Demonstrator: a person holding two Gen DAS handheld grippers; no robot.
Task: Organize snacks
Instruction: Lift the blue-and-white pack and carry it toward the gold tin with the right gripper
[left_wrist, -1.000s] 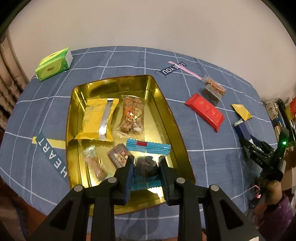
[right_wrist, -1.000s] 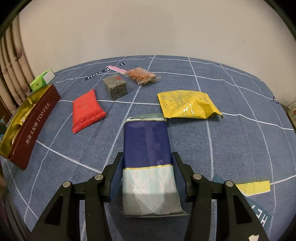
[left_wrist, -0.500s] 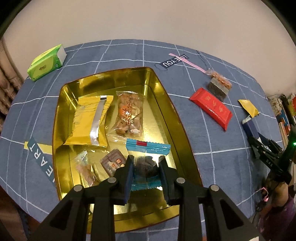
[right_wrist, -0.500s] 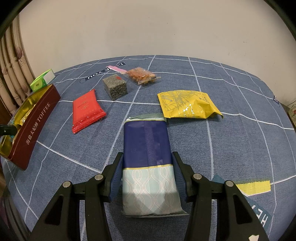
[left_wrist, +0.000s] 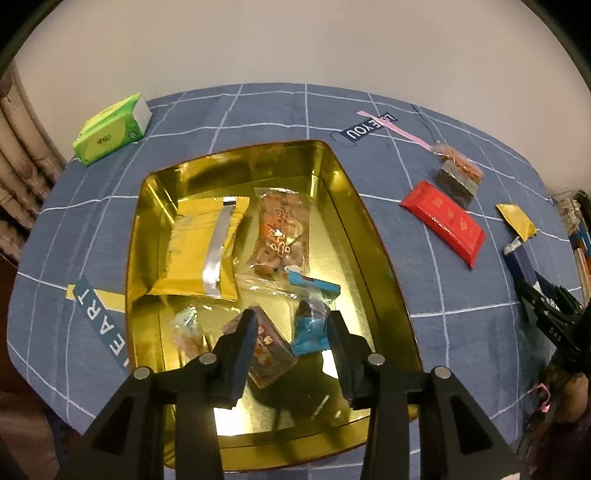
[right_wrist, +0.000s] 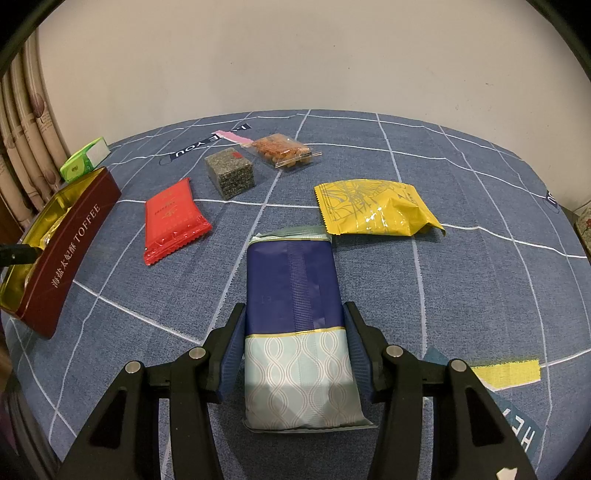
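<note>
One dark-red tin (right_wrist: 70, 254) lettered "TOFFEE", tablecloth (left_wrist: 424, 155) patch "YOU"

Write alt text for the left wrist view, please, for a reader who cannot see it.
The left gripper hangs open over a gold tin on a blue cloth, its jaws just opened, a blue candy loose between them. Four more snacks lie in the tin; a red packet lies outside.

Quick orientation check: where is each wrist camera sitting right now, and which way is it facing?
Left wrist: above the gold tin, looking steeply down; left gripper has just been opening, blue-wrapped candy loose between its fingers.
Right wrist: low over the tablecloth, facing the wall; right gripper clamps the navy packet.
Shared: tin, red packet, green box.
</note>
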